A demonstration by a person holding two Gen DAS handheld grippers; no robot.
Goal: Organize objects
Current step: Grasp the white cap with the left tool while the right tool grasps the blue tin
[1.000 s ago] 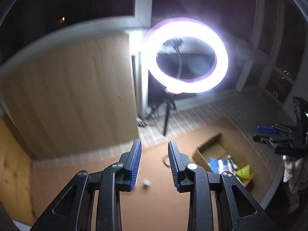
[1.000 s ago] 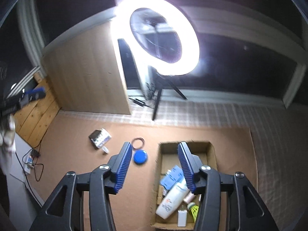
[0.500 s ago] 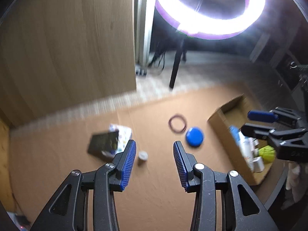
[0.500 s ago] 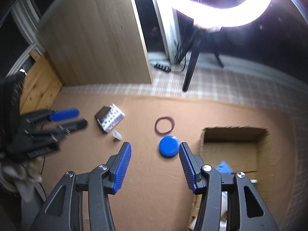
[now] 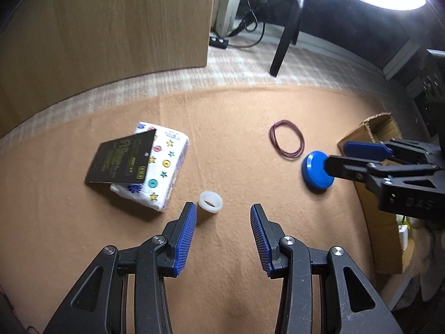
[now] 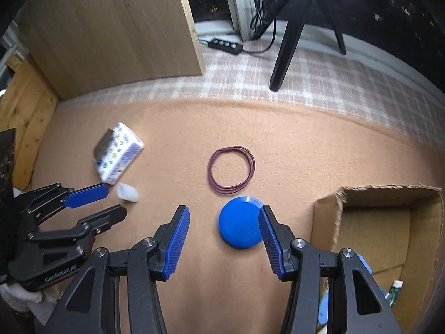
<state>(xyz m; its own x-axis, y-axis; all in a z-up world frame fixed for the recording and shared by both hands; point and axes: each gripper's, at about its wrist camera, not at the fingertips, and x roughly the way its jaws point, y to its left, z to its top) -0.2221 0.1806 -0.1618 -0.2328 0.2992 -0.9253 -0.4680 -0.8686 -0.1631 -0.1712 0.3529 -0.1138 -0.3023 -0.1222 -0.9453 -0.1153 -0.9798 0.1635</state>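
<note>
**Blue lid and small white cap wait on the brown mat**

Blue lid [image 6: 241, 228] lies flat on the brown mat [image 6: 306, 153], just beside the open cardboard box [image 6: 325, 217]. It looks like hard plastic, round and low, and I think it is light and a bit slippery on top. Because it is round, it has no long side and points nowhere; its smooth face looks up. The best place to take it is by its rim, one finger on each side.

The right gripper [image 6: 224, 240] hangs over it with its fingers spread apart. One blue finger [image 6: 271, 239] is at the lid's right edge, but I cannot tell if it touches. The other finger is off to the left with bare mat between. Nothing is pinched.

A small white cap [image 5: 210, 201] sits on the mat near the left gripper [image 5: 222, 239]. It looks soft, light and easy to squash or tip, so a gentle squeeze on its sides seems right. Its open mouth tilts toward the left camera. The left fingers have just been opening, and they stand spread with nothing between them; the cap is just in front of the left finger [image 5: 185, 239].

A tissue pack [image 5: 158, 167] with a black card [image 5: 121, 160] leaning on it lies farther left. A purple rubber band [image 6: 230, 169] lies flat beyond the lid, floppy and thin.
</note>
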